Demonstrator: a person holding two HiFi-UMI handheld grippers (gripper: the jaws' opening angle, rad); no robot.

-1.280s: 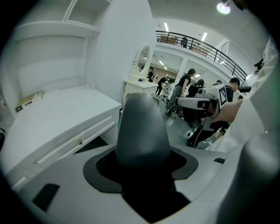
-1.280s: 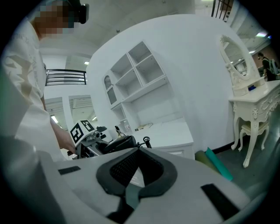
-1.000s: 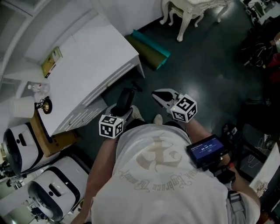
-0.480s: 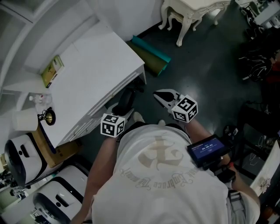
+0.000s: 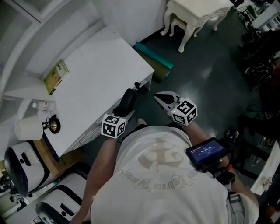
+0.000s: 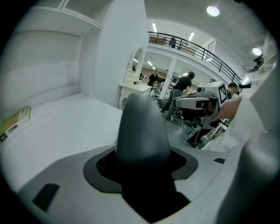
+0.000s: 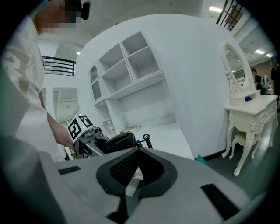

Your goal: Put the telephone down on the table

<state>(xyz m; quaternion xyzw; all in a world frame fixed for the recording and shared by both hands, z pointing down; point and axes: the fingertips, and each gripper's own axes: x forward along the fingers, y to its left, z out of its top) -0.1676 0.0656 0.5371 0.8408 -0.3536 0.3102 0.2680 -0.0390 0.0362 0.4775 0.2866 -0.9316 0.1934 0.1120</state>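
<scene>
The telephone (image 5: 126, 101) is a black handset with a coiled cord (image 5: 138, 85); it hangs over the near edge of the white table (image 5: 92, 70). My left gripper (image 5: 122, 112) is shut on it, and in the left gripper view the dark handset (image 6: 142, 131) fills the gap between the jaws. The right gripper (image 5: 160, 96) floats to the right of the handset, over the dark floor, with its jaws shut and nothing between them. From the right gripper view the telephone (image 7: 115, 142) and the left gripper's marker cube (image 7: 80, 126) show in front of the table.
On the table lie a green booklet (image 5: 56, 76), a white roll (image 5: 29, 129) and a small brass object (image 5: 53, 127). A teal rolled mat (image 5: 154, 55) lies by the table's far end. An ornate white dresser (image 5: 197, 13) stands beyond. White machines (image 5: 19, 164) sit at lower left.
The table has drawn closer and slid right in the view. The left gripper with the handset has moved from over the floor to the table's near edge. The right gripper stays shut.
</scene>
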